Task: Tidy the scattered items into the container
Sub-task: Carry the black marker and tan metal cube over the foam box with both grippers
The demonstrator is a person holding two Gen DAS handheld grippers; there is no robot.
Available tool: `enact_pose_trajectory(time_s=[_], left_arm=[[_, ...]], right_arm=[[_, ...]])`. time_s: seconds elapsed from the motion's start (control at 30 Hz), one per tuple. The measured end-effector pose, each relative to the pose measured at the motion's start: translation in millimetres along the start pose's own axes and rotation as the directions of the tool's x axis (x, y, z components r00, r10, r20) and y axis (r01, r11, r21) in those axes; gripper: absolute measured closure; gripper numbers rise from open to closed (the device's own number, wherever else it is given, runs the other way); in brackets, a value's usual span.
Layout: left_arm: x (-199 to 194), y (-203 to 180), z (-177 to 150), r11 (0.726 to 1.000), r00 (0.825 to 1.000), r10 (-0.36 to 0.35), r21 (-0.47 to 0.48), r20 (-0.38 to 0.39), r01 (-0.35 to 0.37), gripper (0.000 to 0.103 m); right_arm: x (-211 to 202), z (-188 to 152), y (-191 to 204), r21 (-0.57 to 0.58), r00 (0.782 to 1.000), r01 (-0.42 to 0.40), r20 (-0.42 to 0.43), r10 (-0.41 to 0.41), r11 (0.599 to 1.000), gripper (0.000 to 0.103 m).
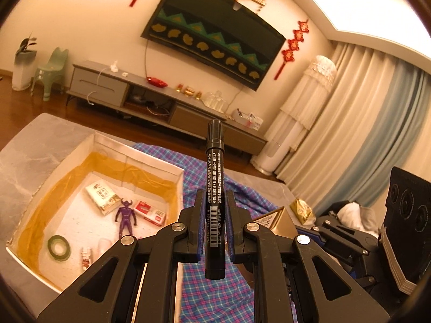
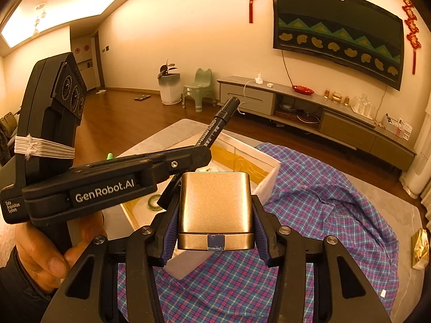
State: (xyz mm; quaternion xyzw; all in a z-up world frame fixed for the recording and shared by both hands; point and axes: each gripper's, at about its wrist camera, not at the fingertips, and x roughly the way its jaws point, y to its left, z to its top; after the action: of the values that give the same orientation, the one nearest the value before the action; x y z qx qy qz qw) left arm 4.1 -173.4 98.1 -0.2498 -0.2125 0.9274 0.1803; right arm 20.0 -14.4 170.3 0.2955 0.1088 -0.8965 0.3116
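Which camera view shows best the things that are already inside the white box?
The left wrist view. It looks down into the white box and shows the purple figure, the tape roll and small packets. In the right wrist view, the left gripper and gold tin hide most of the box.

A black marker with white print and a barcode sits between black grippers with blue pads, while a plain gold box carries a small blue patch on its edge. The white container is lined with mustard-yellow film and holds a purple figure, a green tape roll and a red-and-white packet. Beside it lies a blue, pink and white checked cloth on a grey marbled table.
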Motion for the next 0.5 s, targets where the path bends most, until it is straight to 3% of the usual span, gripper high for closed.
enact_pose_trajectory(time_s=[0.5], left_arm=[[-9, 48, 8, 0.994, 0.996, 0.084, -0.071, 0.015, -0.082, 0.089]], right_arm=[[33, 12, 17, -0.047, 0.998, -0.067, -0.013, 0.066, 0.997, 0.053]])
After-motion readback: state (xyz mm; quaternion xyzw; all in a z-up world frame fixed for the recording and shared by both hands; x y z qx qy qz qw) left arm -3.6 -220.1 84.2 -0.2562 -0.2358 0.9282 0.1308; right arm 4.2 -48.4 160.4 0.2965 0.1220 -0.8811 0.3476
